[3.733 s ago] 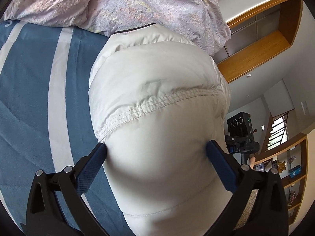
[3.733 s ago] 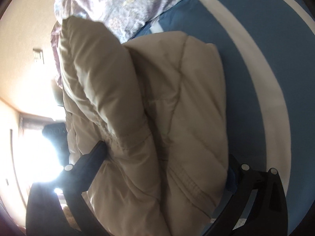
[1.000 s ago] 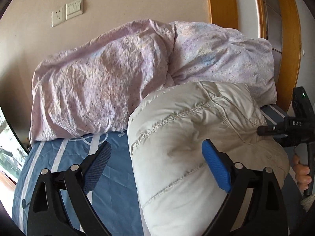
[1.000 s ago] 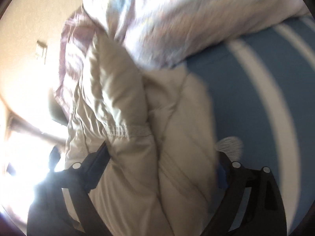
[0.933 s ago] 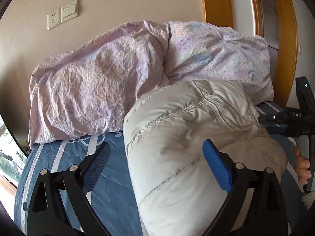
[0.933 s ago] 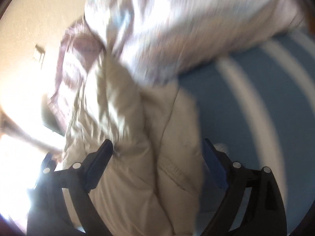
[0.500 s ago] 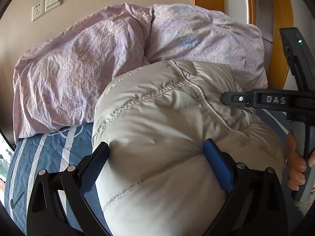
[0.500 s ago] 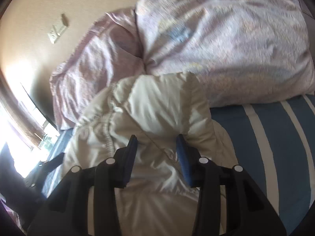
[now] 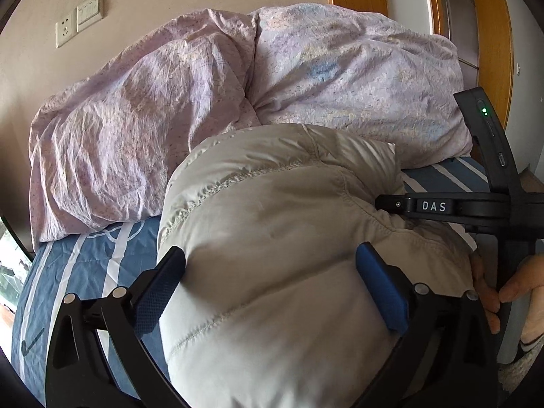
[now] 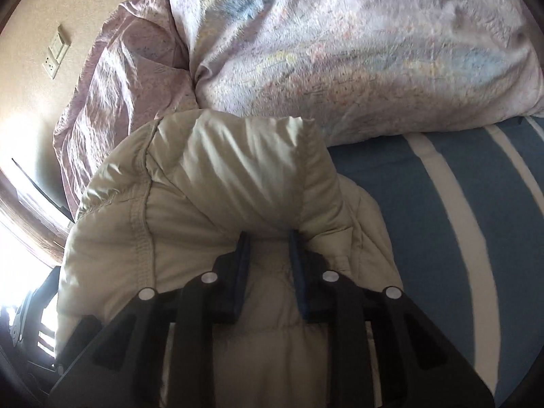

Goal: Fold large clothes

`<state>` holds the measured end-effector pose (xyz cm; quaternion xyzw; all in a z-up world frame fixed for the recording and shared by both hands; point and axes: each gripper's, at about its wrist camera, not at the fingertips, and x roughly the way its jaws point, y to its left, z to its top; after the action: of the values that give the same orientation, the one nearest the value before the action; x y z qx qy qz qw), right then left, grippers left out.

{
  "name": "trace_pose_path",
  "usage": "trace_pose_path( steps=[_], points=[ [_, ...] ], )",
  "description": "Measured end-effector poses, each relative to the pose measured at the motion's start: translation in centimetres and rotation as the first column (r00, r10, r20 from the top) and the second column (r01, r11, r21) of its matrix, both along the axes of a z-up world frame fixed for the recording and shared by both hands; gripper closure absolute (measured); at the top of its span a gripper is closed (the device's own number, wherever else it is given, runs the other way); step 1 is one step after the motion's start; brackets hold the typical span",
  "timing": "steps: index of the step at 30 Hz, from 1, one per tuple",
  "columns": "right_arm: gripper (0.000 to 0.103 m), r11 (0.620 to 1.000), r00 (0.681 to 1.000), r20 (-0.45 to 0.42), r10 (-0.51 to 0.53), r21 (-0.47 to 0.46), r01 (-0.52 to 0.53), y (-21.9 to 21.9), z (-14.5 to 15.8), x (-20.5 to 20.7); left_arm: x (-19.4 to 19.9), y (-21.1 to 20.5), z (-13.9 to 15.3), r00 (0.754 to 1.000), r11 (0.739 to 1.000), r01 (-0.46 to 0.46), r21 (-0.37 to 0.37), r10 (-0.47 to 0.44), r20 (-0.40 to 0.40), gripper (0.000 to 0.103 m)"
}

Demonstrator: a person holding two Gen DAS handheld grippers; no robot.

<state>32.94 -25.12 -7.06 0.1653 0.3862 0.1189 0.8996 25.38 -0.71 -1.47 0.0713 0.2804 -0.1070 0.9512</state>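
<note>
A puffy cream down jacket (image 9: 272,224) lies bundled on the blue striped bed (image 9: 85,265). My left gripper (image 9: 272,261) is wide open, its blue pads on either side of the bulky roll, pressing into it. My right gripper (image 10: 268,241) is shut on a fold of the jacket (image 10: 221,176) near its top end, fabric bulging above the pads. In the left wrist view the right gripper's black body (image 9: 476,204) and the hand holding it show at the right edge.
A crumpled lilac duvet (image 9: 238,78) is heaped against the wall behind the jacket, also in the right wrist view (image 10: 340,44). Wall sockets (image 9: 78,17) sit at upper left. A wooden frame (image 9: 493,34) stands at right. Striped sheet (image 10: 442,221) lies right of the jacket.
My right gripper swung from beside the jacket to its top and closed from wide open onto a fold. My left gripper moved in so the open pads straddle the roll.
</note>
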Motion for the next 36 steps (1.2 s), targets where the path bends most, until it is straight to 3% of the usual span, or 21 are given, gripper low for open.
trace_pose_path(
  steps=[5,13,19,23,28,36],
  points=[
    [0.059,1.000,0.994,0.106,0.015,-0.002,-0.015,-0.3,2.8,-5.1,-3.0,2.0,0.9,1.000,1.000,-0.018,0.007,0.018,0.017,0.002],
    [0.058,0.997,0.984,0.162,0.076,-0.038,-0.071,1.4,3.7,-10.6,-5.2,3.3,1.4,1.000,0.999,-0.010,-0.040,0.009,-0.029,0.002],
    [0.058,0.994,0.986,0.153,0.060,-0.101,-0.045,1.7,2.3,-10.7,-5.5,2.6,0.7,1.000,1.000,-0.019,0.002,0.019,-0.024,0.001],
    [0.045,0.990,0.994,0.100,0.052,-0.138,-0.038,1.7,0.3,-9.8,-5.0,2.1,-0.1,0.999,1.000,-0.007,0.006,0.007,-0.052,0.001],
    [0.043,0.996,0.998,0.050,0.046,-0.083,-0.042,0.7,-1.7,-9.0,-3.8,1.8,-1.5,0.992,0.999,0.010,-0.044,-0.015,-0.122,0.001],
    [0.043,0.995,0.997,0.054,0.049,-0.084,-0.045,0.8,-3.1,-8.6,-3.8,0.5,-2.2,0.996,1.000,-0.016,0.025,0.018,-0.088,0.001]
  ],
)
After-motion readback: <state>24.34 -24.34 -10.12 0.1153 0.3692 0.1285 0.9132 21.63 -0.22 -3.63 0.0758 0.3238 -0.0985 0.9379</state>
